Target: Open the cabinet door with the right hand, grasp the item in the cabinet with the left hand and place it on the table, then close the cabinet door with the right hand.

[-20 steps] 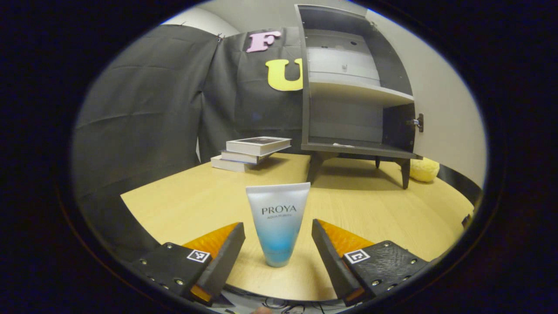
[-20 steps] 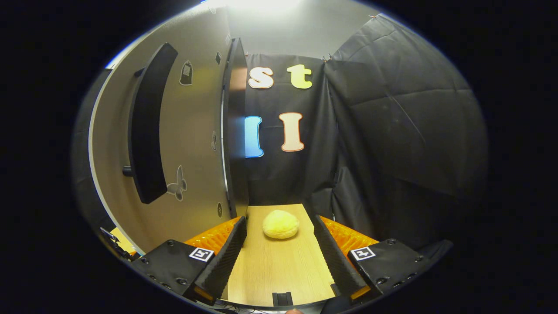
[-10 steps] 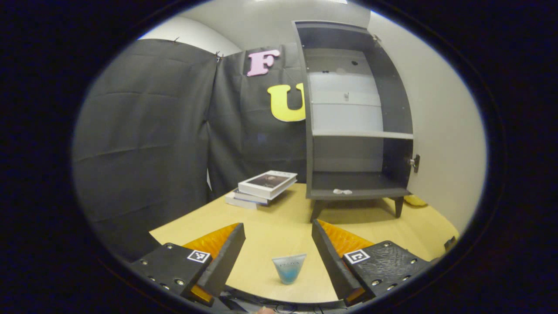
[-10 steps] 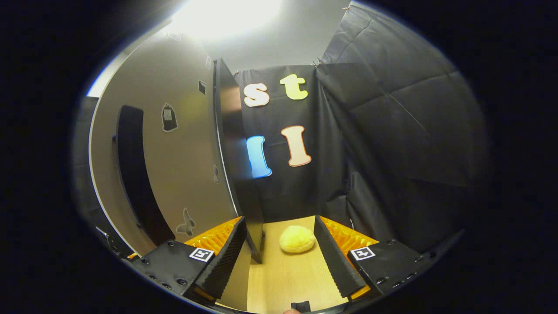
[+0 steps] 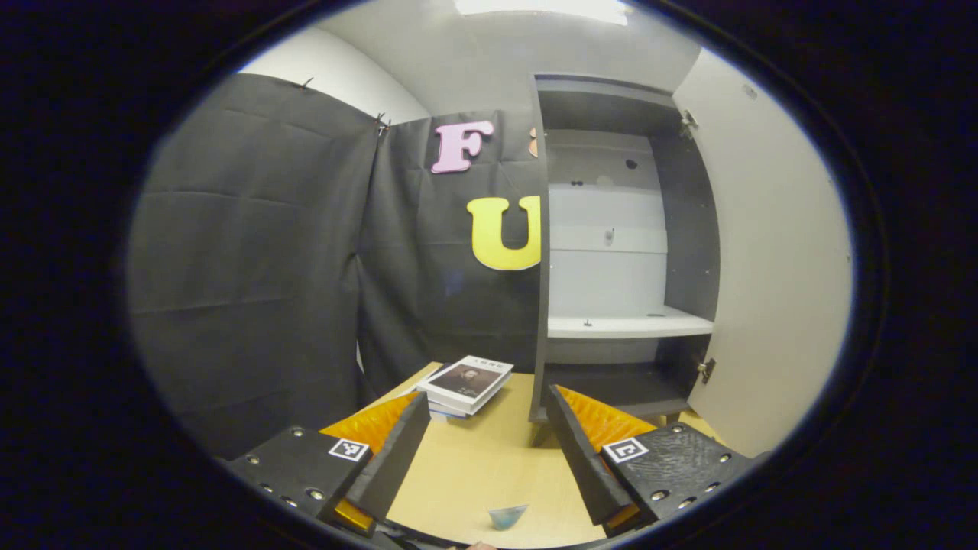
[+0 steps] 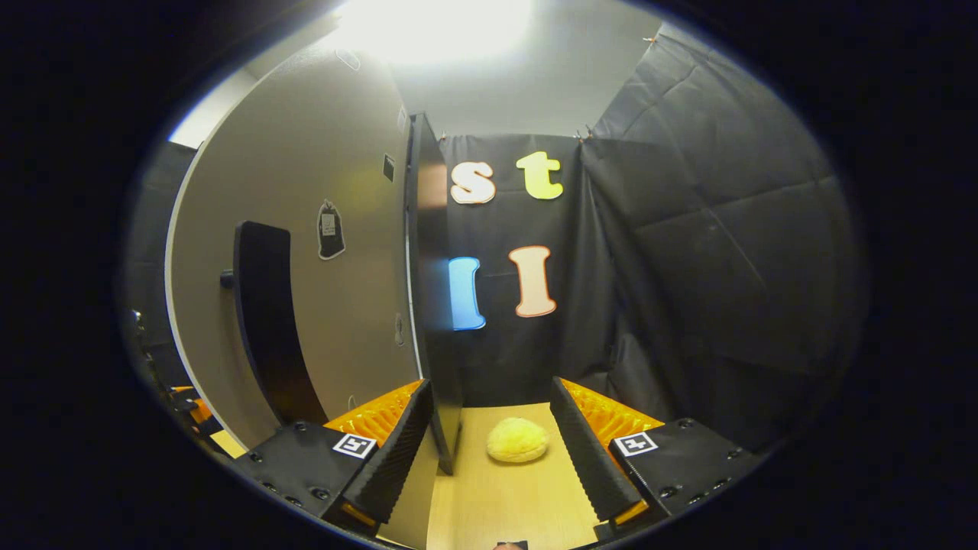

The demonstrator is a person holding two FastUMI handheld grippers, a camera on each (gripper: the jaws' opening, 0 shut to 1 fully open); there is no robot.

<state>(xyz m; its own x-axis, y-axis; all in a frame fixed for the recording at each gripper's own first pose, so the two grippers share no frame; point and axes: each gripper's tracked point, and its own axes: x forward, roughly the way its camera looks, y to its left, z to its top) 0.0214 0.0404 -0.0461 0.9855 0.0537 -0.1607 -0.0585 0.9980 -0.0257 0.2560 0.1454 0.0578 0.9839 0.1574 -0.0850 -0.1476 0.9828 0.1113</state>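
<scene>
In the left gripper view the dark cabinet (image 5: 619,252) stands open on the wooden table (image 5: 474,473), its shelves bare. Its pale door (image 5: 772,275) swings out to the right. The white-and-blue tube (image 5: 507,516) stands on the table low between the fingers, only its top showing. My left gripper (image 5: 489,443) is open, raised above and back from the tube. In the right gripper view the cabinet door (image 6: 321,252) with its long dark handle (image 6: 267,328) fills the left side. My right gripper (image 6: 493,435) is open, close beside the door's outer face, holding nothing.
A stack of books (image 5: 466,382) lies on the table left of the cabinet. A yellow sponge (image 6: 518,441) sits on the table past the right gripper, beyond the door's edge. Black cloth walls close the booth behind and at both sides.
The left gripper has risen and drawn back from the tube, which now sits low and small in its view. The right gripper shifted slightly beside the door; the handle looks nearer.
</scene>
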